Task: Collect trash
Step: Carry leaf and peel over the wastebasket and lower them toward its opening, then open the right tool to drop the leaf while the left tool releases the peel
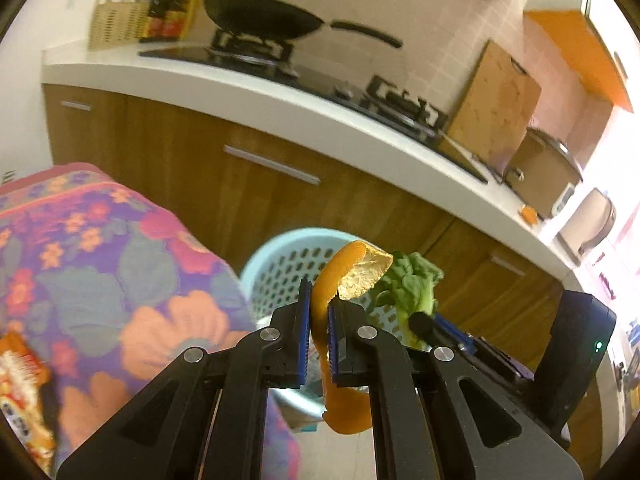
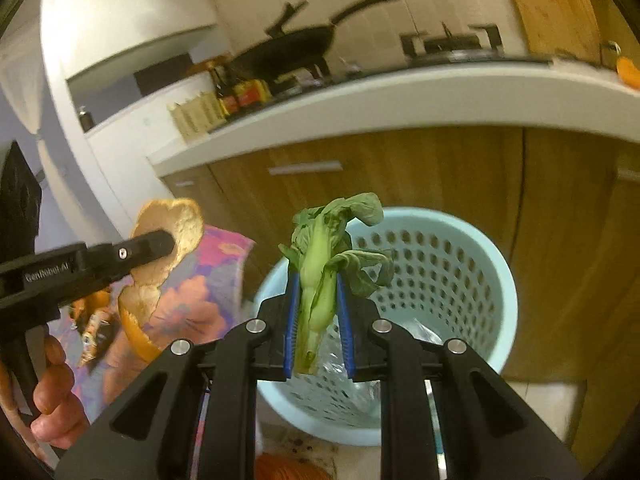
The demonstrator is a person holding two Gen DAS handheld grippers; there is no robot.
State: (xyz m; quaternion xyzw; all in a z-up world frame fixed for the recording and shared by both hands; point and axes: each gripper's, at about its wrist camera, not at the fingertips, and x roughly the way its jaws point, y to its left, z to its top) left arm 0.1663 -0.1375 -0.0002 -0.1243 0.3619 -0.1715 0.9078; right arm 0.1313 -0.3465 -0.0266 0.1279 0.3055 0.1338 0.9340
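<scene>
We hold a strip of orange peel (image 1: 344,280) clenched in our left claw (image 1: 318,312), its ends curling above and hanging below the pads. Our right claw (image 2: 318,300) grips a limp green leafy vegetable (image 2: 324,264) by its stalk, upright. Both hang near the pale blue perforated bin (image 2: 460,280), which stands on the floor beside the flowered cloth (image 1: 120,260) and before the wooden cabinets (image 1: 180,160).

My 2 fisheye views bend the countertop (image 1: 280,108) into a curve, with dark corners. Warm indoor light; glare bleaches the left view's right edge. The wok (image 1: 264,14) and far cabinets smear with motion blur.
</scene>
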